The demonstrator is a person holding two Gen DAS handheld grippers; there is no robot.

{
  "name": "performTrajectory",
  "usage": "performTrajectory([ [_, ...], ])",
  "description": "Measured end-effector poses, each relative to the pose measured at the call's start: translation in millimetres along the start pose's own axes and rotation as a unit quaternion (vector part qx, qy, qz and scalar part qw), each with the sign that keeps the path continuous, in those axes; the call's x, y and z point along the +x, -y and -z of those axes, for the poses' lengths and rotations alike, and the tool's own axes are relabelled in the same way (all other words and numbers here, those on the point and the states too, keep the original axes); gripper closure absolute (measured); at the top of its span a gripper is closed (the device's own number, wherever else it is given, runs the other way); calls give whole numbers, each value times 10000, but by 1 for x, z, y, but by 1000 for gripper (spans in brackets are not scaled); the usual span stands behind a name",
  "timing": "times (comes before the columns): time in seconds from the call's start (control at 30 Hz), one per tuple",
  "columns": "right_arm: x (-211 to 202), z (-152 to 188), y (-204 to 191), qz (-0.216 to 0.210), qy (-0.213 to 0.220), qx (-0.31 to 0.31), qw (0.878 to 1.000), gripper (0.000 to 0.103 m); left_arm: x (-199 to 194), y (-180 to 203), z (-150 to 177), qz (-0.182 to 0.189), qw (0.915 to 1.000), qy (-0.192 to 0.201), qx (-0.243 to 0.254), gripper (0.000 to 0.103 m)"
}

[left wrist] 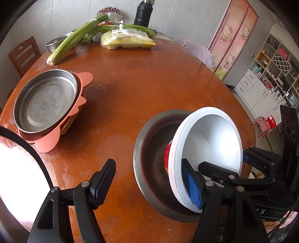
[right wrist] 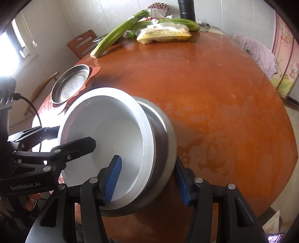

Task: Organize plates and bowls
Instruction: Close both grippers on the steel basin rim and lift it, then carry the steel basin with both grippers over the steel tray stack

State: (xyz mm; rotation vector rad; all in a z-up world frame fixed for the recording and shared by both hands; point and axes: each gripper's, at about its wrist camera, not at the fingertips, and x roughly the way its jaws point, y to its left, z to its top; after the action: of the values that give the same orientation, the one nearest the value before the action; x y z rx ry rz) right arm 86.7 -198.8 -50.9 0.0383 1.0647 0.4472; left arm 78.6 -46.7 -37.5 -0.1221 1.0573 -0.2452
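Right wrist: smooth round white bowl [right wrist: 112,127] nests in steel bowl [right wrist: 164,149].

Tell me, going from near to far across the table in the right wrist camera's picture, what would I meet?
The white bowl tilted inside a steel bowl → a steel plate stacked on an orange tray → the celery and a bagged yellow packet → a black flask at the far edge.
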Motion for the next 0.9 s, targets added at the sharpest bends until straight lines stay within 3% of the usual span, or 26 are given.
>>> performTrajectory([
  [0.33, 0, 0, -3, -48, 83, -45, 9999, 46, 6, -3, 0, 143, 9998, -142, -59, 35],
  [0.57, 0, 1, -2, -97, 140, -40, 9998, 46, 8, 4, 1, 185, 9996, -209, 27, 47],
  [0.67, -1, 1, -3, -91, 145, -43, 9998, 47, 7, 10, 1, 249, 9994, -209, 80, 59],
  [0.9, 0, 0, -3, -114, 159, -4, 9998, 47, 8, 11, 1, 179, 9996, -226, 24, 59],
])
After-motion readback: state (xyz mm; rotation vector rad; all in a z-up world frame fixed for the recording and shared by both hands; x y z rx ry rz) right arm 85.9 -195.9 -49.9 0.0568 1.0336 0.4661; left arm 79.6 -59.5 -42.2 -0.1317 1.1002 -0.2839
